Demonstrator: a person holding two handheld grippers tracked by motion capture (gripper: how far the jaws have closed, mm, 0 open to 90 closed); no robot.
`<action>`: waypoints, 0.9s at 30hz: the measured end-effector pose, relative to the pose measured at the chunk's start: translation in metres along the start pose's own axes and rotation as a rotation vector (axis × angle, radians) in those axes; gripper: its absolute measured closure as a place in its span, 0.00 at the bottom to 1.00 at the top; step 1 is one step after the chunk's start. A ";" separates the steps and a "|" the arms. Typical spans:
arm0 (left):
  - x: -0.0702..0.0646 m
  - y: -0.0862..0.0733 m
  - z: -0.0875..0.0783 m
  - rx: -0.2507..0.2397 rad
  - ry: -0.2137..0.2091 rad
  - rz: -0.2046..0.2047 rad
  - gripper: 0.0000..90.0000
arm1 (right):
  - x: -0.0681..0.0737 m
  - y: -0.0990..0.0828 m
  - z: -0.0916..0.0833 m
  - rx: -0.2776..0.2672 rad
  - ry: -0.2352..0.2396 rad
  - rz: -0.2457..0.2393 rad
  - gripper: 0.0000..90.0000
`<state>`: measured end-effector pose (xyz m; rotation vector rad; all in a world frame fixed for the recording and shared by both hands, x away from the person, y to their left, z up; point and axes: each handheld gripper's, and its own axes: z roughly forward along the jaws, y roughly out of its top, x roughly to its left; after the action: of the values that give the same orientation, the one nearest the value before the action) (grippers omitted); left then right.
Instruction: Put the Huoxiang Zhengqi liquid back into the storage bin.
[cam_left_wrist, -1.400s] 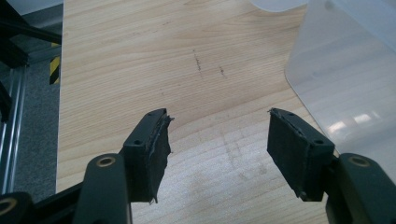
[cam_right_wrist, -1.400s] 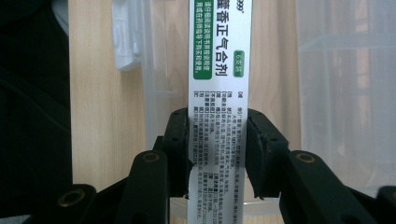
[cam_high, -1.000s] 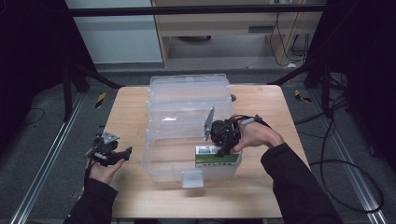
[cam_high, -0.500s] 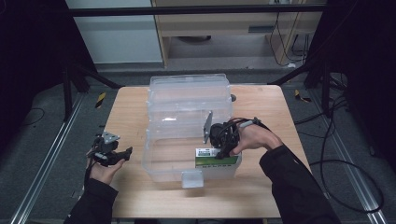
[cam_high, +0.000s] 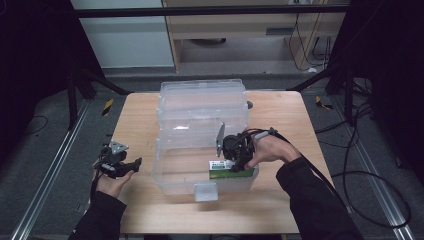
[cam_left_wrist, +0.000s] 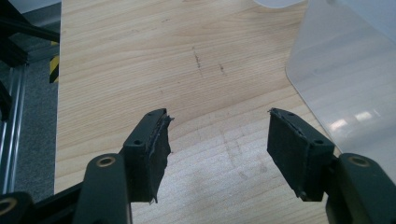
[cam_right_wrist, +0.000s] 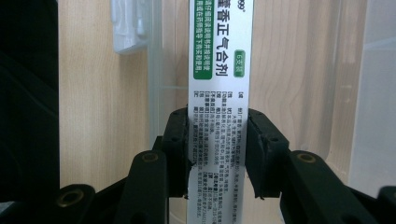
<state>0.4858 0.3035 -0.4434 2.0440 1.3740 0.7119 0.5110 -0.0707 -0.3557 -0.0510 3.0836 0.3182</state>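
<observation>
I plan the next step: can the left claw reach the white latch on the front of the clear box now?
Probably yes. The left claw is open, holds nothing, and only bare table lies between it and the latch.

The right gripper (cam_high: 231, 161) is down inside the clear storage box (cam_high: 172, 175), at its near right corner, jaws clamped on the sides of a white-and-green carton (cam_right_wrist: 219, 93), the right hand (cam_high: 267, 150) wrapped round it and the dark-sleeved forearm slanting in from the box's near right side. Off to the left of the box, well apart from it, the left hand (cam_high: 112, 181) cradles the left gripper (cam_left_wrist: 217, 137) low, its jaws spread wide and holding nothing, tips pointing toward the box.
</observation>
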 end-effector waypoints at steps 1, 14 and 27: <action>0.000 0.000 0.000 0.000 0.000 0.000 0.42 | 0.000 0.000 0.000 0.006 -0.001 -0.004 0.71; 0.000 0.000 0.001 0.003 0.001 0.001 0.42 | 0.002 0.001 0.007 0.018 -0.012 0.000 0.70; 0.000 0.000 0.000 0.003 0.001 0.002 0.42 | 0.001 0.001 0.014 0.031 -0.009 -0.003 0.70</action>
<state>0.4860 0.3033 -0.4438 2.0474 1.3748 0.7122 0.5100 -0.0667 -0.3688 -0.0535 3.0778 0.2703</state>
